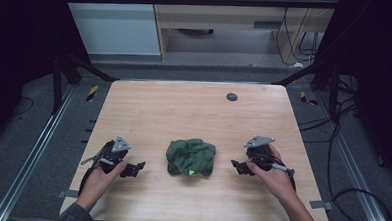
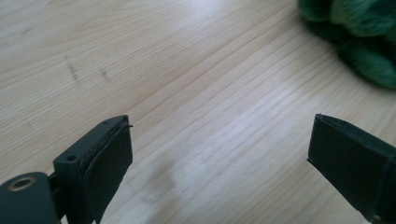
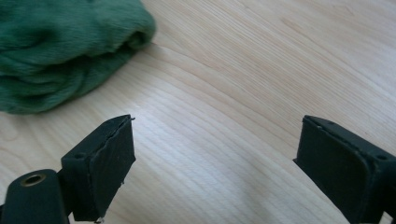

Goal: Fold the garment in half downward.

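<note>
A dim workroom around my pale wooden table, lit mostly from above.

From my high view I see the light-grained tabletop with rounded corners and a small dark round cap set into it near the far edge. Grey carpet floor surrounds it, crossed by silver metal rails on both sides and loose black cables at the right. Black frame struts slant behind the table, with yellow-and-black striped tape marks on the floor. Farther back stand a pale blue-white panel and a beige wooden cabinet. Both side edges are dark.
</note>
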`<action>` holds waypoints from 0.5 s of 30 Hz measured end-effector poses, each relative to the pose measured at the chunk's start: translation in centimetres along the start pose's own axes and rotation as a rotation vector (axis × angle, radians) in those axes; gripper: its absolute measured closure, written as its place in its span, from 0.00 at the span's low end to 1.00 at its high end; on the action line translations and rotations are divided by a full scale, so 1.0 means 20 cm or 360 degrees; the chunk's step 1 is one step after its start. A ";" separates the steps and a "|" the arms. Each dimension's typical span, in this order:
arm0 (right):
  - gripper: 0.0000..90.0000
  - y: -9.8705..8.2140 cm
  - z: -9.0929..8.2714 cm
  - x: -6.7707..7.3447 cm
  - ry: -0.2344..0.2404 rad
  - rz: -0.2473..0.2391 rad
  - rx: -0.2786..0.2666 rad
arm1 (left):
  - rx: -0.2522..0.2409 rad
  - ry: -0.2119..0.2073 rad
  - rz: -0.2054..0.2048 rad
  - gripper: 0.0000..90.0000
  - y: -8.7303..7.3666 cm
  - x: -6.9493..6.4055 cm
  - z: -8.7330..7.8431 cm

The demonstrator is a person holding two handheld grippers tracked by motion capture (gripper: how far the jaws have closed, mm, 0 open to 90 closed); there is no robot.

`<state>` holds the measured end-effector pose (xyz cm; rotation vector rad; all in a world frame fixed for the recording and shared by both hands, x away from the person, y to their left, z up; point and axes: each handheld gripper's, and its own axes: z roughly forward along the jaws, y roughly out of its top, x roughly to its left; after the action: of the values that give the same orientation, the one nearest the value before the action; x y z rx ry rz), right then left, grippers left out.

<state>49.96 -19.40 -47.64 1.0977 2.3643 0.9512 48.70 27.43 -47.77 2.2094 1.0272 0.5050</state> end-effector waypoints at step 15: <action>0.13 0.01 0.08 -0.19 -0.0084 0.0184 0.0056 | 0.0034 0.0076 -0.0113 0.07 -0.02 0.15 0.07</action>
<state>53.30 -21.59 -48.46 1.2696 2.3048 0.9106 51.24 29.45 -48.90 2.1804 1.1365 0.5191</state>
